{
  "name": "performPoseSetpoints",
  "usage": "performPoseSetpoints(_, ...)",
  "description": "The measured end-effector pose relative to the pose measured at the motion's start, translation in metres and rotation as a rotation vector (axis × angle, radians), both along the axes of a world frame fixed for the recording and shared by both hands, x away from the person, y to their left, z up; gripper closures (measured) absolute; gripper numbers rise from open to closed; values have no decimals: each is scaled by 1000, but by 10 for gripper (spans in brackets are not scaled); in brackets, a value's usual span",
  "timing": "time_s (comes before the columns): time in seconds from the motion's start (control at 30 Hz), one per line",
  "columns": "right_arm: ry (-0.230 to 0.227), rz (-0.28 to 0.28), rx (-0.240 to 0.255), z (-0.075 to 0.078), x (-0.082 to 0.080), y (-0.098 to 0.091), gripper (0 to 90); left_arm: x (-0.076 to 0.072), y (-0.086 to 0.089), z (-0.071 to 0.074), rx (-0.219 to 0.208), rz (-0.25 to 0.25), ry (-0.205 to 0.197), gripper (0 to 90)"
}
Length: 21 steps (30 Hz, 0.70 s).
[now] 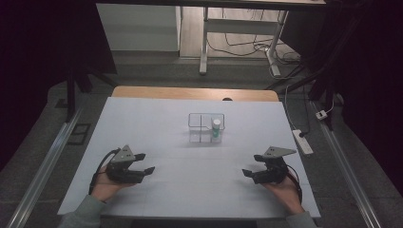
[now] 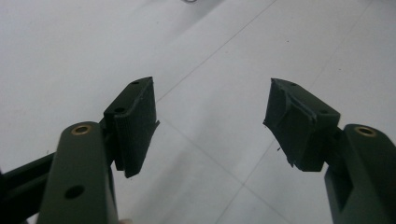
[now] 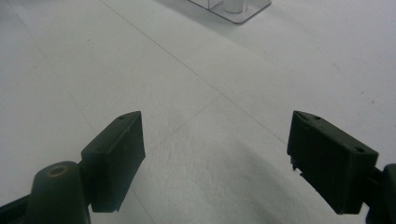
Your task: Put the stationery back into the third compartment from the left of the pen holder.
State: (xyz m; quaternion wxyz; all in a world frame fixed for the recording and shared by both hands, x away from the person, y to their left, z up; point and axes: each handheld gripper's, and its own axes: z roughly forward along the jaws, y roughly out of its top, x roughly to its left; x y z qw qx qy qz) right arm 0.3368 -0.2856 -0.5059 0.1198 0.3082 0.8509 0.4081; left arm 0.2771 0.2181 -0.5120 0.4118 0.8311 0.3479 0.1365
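A clear plastic box [image 1: 206, 127] with compartments stands in the middle of the white table sheet [image 1: 190, 156]. A small white bottle with a green base [image 1: 216, 129] stands upright in its right side. My left gripper [image 1: 145, 163] rests low at the front left, held by a hand, jaws open with nothing between them [image 2: 212, 123]. My right gripper [image 1: 253, 165] sits at the front right, also open and empty [image 3: 215, 161]. Both point inward, well short of the box. The box's near corner [image 3: 232, 10] shows at the top of the right gripper view.
A wooden table edge [image 1: 195, 93] runs behind the white sheet. A power strip [image 1: 302, 141] and cables lie on the floor to the right. Desk legs [image 1: 204, 42] stand farther back. Metal rails [image 1: 45, 166] flank the table.
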Motion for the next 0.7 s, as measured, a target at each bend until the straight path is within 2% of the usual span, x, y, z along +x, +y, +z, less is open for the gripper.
performPoseSetpoints(0.23, -4, -3, 1, 0, 0, -1, 189, 0, 10, -3, -10, 25, -2, 329)
performPoseSetpoints(0.7, -15, -7, -12, 1, -5, -3, 189, 7, 15, -5, -11, 21, -5, 329)
